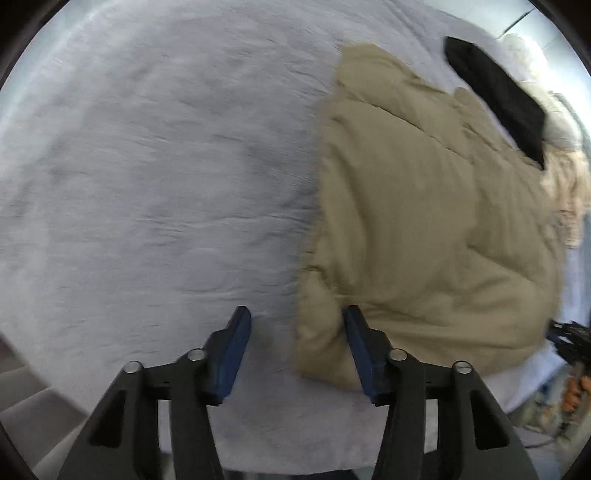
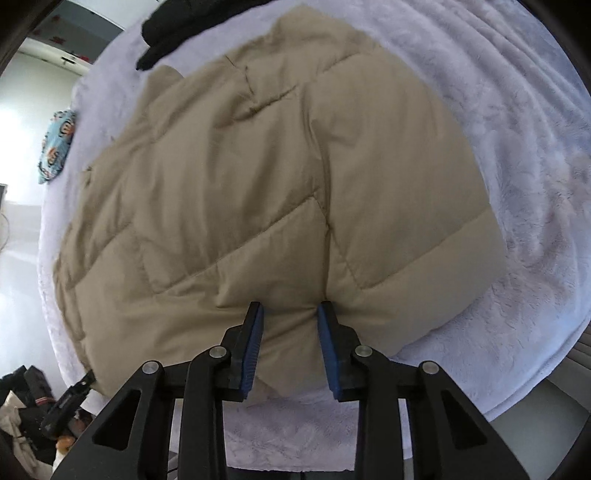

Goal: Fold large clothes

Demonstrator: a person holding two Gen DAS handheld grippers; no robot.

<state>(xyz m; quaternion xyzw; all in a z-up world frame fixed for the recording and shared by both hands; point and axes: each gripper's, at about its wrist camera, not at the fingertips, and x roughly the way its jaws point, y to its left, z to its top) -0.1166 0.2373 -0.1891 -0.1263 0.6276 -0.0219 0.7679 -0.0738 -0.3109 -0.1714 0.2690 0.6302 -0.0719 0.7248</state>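
Note:
A puffy tan jacket (image 2: pixel 277 184) lies flat on a white fleecy blanket (image 2: pixel 517 147). In the right wrist view my right gripper (image 2: pixel 289 304) points down at the jacket's near hem. A bunched fold of the hem fills the gap between its blue pads (image 2: pixel 253 350), so it is shut on the fabric. In the left wrist view the same jacket (image 1: pixel 424 221) fills the right side, with pale fur trim (image 1: pixel 565 184) at its far edge. My left gripper (image 1: pixel 296 310) hangs open over the blanket (image 1: pixel 147 166). The jacket's near corner reaches in beside its right finger without being pinched.
A black garment (image 2: pixel 166 26) lies on the blanket beyond the jacket, also seen in the left wrist view as a black garment (image 1: pixel 498 99). A blue patterned cushion (image 2: pixel 55 147) sits at the bed's far left edge. Dark clutter (image 2: pixel 29 406) lies on the floor beside the bed.

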